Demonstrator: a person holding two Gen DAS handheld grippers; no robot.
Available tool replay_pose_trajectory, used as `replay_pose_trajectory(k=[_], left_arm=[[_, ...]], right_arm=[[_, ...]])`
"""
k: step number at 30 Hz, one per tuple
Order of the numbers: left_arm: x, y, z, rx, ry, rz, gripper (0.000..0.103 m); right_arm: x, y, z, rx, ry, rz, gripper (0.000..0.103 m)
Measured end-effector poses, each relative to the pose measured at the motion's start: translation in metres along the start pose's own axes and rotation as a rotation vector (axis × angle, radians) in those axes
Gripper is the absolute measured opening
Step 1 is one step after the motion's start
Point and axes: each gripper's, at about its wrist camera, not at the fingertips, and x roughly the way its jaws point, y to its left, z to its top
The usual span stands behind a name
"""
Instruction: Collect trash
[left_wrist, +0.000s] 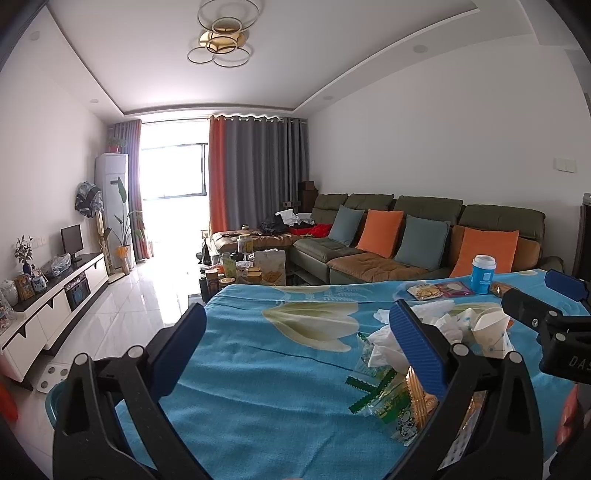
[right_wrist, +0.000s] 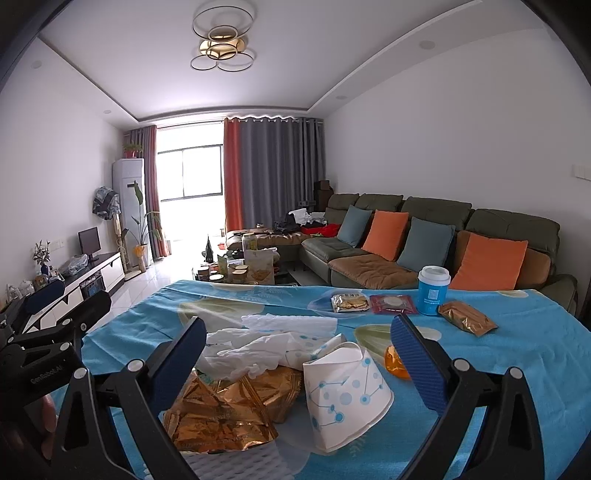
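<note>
I judge collecting barely begun: both my tools, left (left_wrist: 299, 347) and right (right_wrist: 299, 350), gape wide and empty over the table (right_wrist: 517, 350), where tissues (right_wrist: 255, 347), gold wrappers (right_wrist: 229, 410) and a crushed cup (right_wrist: 343, 391) lie heaped near the blue cup (right_wrist: 433, 291).

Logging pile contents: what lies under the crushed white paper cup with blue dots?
The crushed white paper cup with blue dots rests partly on a crumpled gold foil wrapper; beneath it shows blue floral cloth. Anything directly underneath is hidden.

Gold foil wrapper (right_wrist: 225, 413), lower centre of the right wrist view: near end hidden behind a gripper finger. Print on cracker packet (right_wrist: 350, 302) too small to read. Green-printed wrapper (left_wrist: 388, 402), lower right of the left wrist view, partly covered by a finger.
</note>
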Motion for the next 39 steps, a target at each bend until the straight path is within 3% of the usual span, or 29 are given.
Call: replay_pose_trajectory(k=[39], left_arm=[[-0.0009, 0.0002, 0.0009, -0.005, -0.002, -0.001, 0.098]], right_arm=[[0.0029, -0.0031, 0.0029, 0.009, 0.0, 0.009, 0.096]])
